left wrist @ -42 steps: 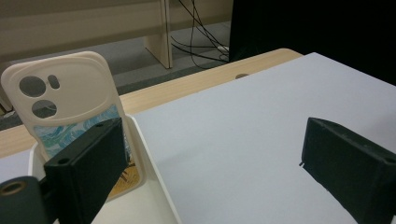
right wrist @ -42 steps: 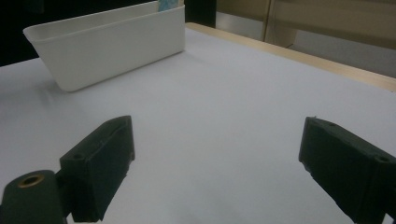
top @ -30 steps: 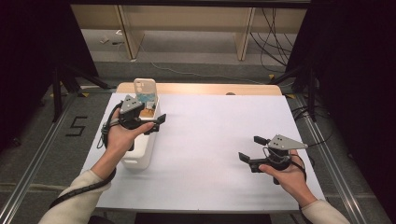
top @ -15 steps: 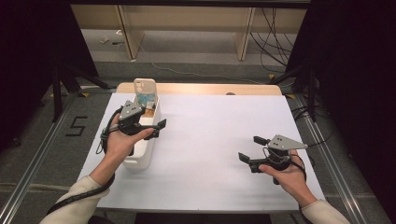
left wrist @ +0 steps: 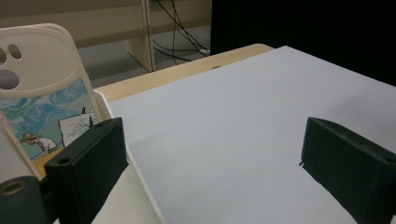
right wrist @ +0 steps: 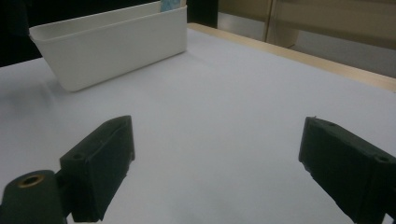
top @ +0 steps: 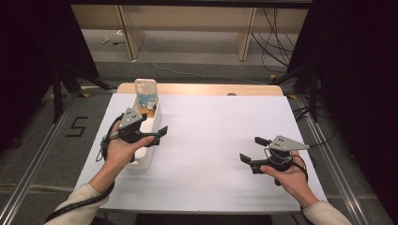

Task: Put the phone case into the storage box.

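Spread wide on the left gripper [top: 158, 135], with nothing but bare white sheet between the jaws in the left gripper view; likewise parted and empty on the right gripper [top: 253, 149], low at the right of the high view, jaws pointing up-left across the white table cover [top: 211, 122]. Grips nothing on either side, so reads as an early stage: no pick made yet, the approach and the closing on the phone case [top: 144, 90] probably all left to do. Hangs over the middle of the white bin [top: 141, 161] at centre-left of the high view, the left jaws reaching past the bin's right wall toward the open sheet rather than down into the bin. Stands upright at the bin's far end, just up the frame from those jaws and apart from them: a cream case with camera cut-outs at the top and a painted blue-sky scene below. Sits at the upper left of the left gripper view, behind and outside the left jaw, not in the gap, so likely calls for a swing of the hand toward that corner before any closing. Lies well apart from the right gripper, at the top of the right gripper view, a sliver of blue peeking over the bin's rim. Holds a few other small items below the case, too small to name. Ends in a wooden table edge [top: 202, 89] along the top of the sheet.
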Motion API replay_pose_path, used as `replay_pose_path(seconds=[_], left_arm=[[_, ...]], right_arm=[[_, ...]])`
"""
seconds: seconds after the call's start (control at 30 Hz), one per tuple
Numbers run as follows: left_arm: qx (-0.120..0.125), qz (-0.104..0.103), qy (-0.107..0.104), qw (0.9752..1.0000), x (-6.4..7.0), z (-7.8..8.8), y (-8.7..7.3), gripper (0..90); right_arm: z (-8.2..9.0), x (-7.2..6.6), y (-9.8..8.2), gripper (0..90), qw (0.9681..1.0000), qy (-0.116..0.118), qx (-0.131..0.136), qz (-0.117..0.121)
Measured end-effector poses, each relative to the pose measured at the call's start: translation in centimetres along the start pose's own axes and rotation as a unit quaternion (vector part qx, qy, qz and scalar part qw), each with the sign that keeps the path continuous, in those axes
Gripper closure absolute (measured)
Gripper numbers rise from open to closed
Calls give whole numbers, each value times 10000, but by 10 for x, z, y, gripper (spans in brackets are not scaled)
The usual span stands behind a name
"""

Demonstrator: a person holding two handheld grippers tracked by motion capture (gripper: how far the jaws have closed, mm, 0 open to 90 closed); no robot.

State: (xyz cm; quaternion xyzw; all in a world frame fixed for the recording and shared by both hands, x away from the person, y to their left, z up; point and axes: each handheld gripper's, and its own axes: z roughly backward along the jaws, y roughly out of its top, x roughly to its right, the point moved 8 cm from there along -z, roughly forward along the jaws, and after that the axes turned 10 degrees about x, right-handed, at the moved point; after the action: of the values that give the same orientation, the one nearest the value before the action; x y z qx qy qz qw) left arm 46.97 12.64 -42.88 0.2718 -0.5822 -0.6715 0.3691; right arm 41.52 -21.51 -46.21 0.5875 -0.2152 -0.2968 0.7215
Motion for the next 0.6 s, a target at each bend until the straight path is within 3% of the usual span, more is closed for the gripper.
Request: replay_pose_path(seconds=[0.6], left_arm=[[82,-110,-137,9998,9,12,-9,62]], right_arm=[[0,-2,1,113,10000,38,16,-11]])
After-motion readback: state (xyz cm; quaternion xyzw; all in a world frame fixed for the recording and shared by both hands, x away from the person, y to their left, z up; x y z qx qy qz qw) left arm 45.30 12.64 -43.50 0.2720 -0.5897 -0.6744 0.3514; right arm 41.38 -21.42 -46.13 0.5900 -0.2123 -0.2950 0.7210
